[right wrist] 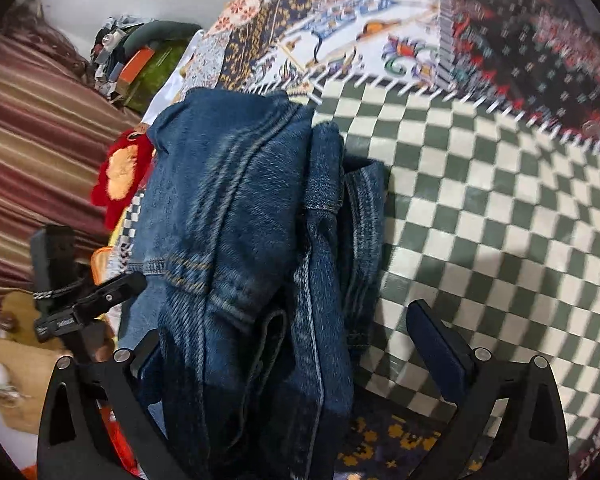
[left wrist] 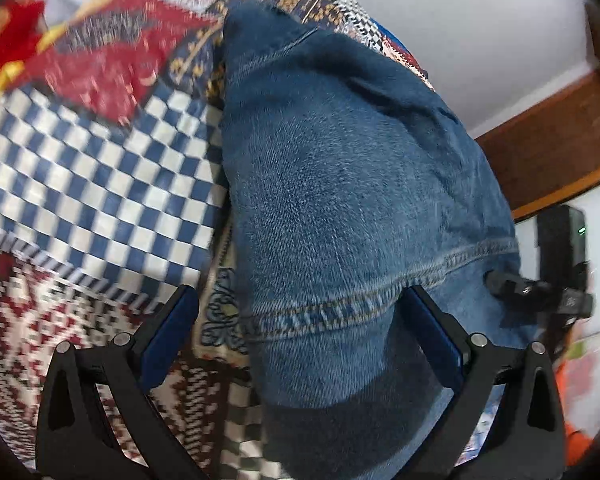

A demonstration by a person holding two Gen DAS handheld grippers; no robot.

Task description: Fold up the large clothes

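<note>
jeans (right wrist: pixel 236 208) bunched on patchwork quilt (right wrist: pixel 480 200), checkered room rightward, both tools (left wrist: pixel 300 312) (right wrist: pixel 284 332) spread astride denim

**Patchwork bedspread with jeans on top**

A patchwork bedspread (right wrist: pixel 480 208) covers the surface, with blue-and-white and green-and-white checked panels, red patterned squares and flowered patches. A bundle of folded blue jeans (right wrist: pixel 236 240) lies on it, near its edge, partly over the green checked panel
</note>
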